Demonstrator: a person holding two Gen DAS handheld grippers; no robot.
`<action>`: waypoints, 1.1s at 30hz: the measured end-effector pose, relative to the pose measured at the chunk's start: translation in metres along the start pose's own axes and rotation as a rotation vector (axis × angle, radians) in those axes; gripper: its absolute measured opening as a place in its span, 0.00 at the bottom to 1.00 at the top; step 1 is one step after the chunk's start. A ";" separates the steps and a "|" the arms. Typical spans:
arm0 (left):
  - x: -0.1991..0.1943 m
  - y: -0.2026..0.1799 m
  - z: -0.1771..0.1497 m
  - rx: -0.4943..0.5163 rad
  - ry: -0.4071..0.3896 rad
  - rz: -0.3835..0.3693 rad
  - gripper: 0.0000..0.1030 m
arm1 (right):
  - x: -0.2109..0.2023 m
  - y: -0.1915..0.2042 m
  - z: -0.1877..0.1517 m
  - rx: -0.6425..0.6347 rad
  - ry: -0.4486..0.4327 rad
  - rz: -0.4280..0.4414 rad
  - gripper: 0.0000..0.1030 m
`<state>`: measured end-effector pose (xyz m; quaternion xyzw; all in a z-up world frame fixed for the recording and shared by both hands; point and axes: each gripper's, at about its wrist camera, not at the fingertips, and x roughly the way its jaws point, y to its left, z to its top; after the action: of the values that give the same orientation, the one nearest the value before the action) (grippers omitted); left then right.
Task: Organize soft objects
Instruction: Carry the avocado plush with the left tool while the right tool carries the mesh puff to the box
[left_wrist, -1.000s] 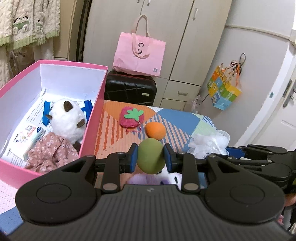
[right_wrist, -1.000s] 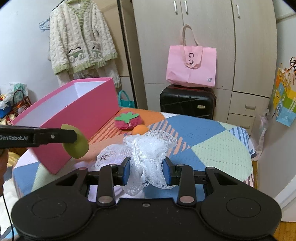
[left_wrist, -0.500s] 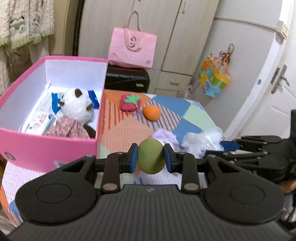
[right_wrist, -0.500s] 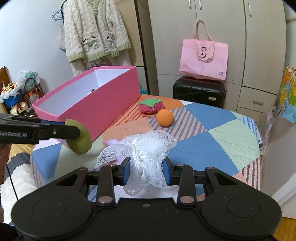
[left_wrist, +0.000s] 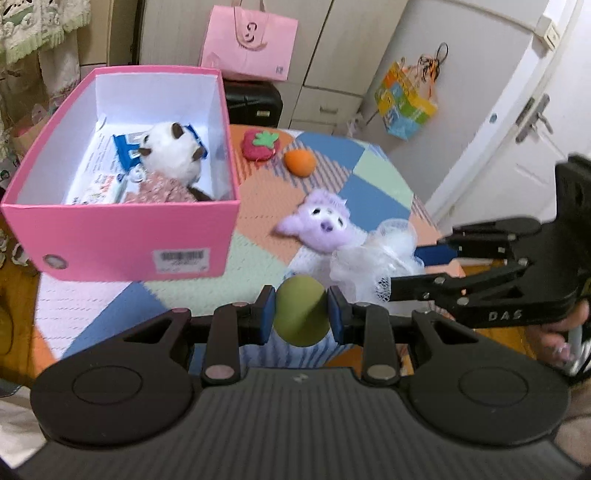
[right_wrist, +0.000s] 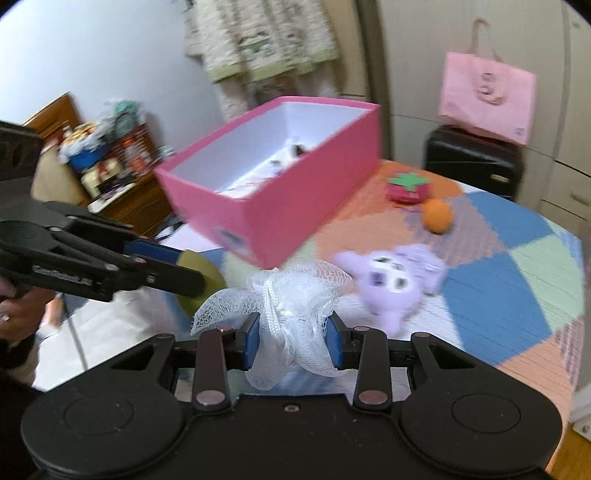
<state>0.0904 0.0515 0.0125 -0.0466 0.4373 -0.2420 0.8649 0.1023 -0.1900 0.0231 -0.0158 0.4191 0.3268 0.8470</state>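
- left gripper (left_wrist: 302, 317) is clamped on a green sponge ball (left_wrist: 302, 316), its blue pads pressed into both sides of the ball, held up above the near edge of the patchwork table cover (left_wrist: 369, 177)
- right gripper (right_wrist: 291, 345) is squeezed on a white mesh bath pouf (right_wrist: 291, 299), the netting bunched between its pads and spilling out above and below them
- in the left wrist view the right gripper (left_wrist: 421, 269) comes in from the right, with the pouf (left_wrist: 373, 258) at its tip, just beside the green ball
- pink box (left_wrist: 122, 236) stands open on the left part of the table; inside lie a white plush with dark ears (left_wrist: 171, 151), a floral cloth (left_wrist: 159, 190) and some printed packets, too small to read
- purple plush (left_wrist: 325, 225) lies on the cover between the box and the pouf, touching neither gripper
- red strawberry pouch (left_wrist: 260, 144) and an orange ball (left_wrist: 300, 162) sit near each other at the far side of the cover
- right wrist view is blurred, so the purple plush (right_wrist: 391, 280) may be lying face up there
- pink tote bag (left_wrist: 249, 44) rests on a black suitcase (left_wrist: 255, 101) behind the table
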 end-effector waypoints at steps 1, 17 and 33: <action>-0.005 0.003 -0.001 0.000 0.009 -0.002 0.28 | 0.001 0.007 0.004 -0.013 0.004 0.015 0.40; -0.057 0.050 0.049 0.038 -0.160 0.080 0.28 | 0.026 0.054 0.096 -0.146 -0.126 0.092 0.42; 0.021 0.129 0.142 -0.076 -0.254 0.191 0.28 | 0.130 -0.006 0.186 -0.084 -0.176 0.079 0.42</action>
<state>0.2602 0.1369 0.0461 -0.0677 0.3357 -0.1339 0.9299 0.2924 -0.0690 0.0480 -0.0057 0.3292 0.3772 0.8656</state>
